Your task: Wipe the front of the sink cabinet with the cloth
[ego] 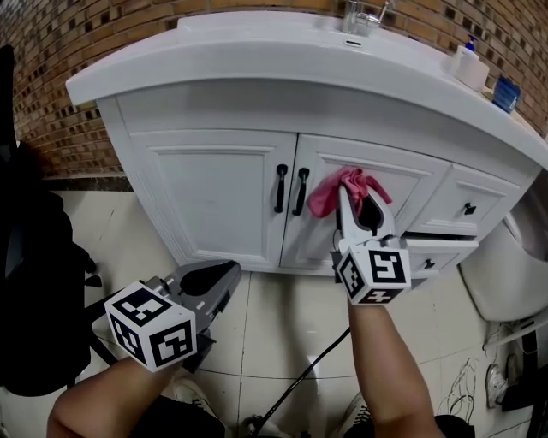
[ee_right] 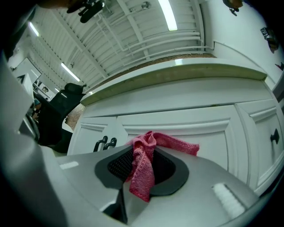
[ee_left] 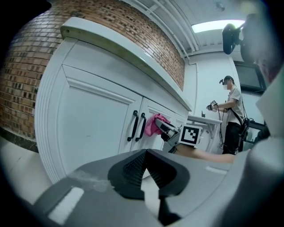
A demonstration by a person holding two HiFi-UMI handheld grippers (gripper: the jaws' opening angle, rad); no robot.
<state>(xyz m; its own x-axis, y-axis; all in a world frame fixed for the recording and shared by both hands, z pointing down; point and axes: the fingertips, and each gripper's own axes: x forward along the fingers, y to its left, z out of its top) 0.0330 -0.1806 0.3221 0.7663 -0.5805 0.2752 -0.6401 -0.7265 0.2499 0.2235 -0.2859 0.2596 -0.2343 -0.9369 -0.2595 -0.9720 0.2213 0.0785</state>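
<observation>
At the front of the white sink cabinet (ego: 214, 192), the right gripper (ego: 360, 204) is raised to the level of the two doors. Its jaws are closed on a pink cloth (ego: 347, 190). In the right gripper view, the cloth is pinched between the dark pads (ee_right: 119, 165). One end hangs down inside the jaw opening and the other end spreads to the right over the jaw tip.

The bunched cloth lies against the upper part of the right-hand door (ego: 360, 184), just beside that door's black handle (ego: 301, 190). The left gripper view shows the cloth meeting the door face next to the pair of handles. The left-hand door (ego: 210, 201) carries a matching handle (ego: 280, 187) along the centre seam.

The left gripper (ego: 224, 275) is held low, near the tiled floor (ego: 282, 316) and well apart from the cabinet front. Its jaws are brought together with nothing between them, and they point toward the left-hand door.

To the right of the doors is a small drawer with a black knob (ego: 468, 209). Below it, a second drawer (ego: 441, 248) stands slightly pulled out. A white countertop (ego: 257, 60) overhangs the cabinet, with a faucet (ego: 364, 15) at its rear edge and a bottle (ego: 469, 67) on its right end. A brick wall (ego: 51, 51) stands behind the unit. A black cable (ego: 317, 359) runs across the floor between the person's arms.
</observation>
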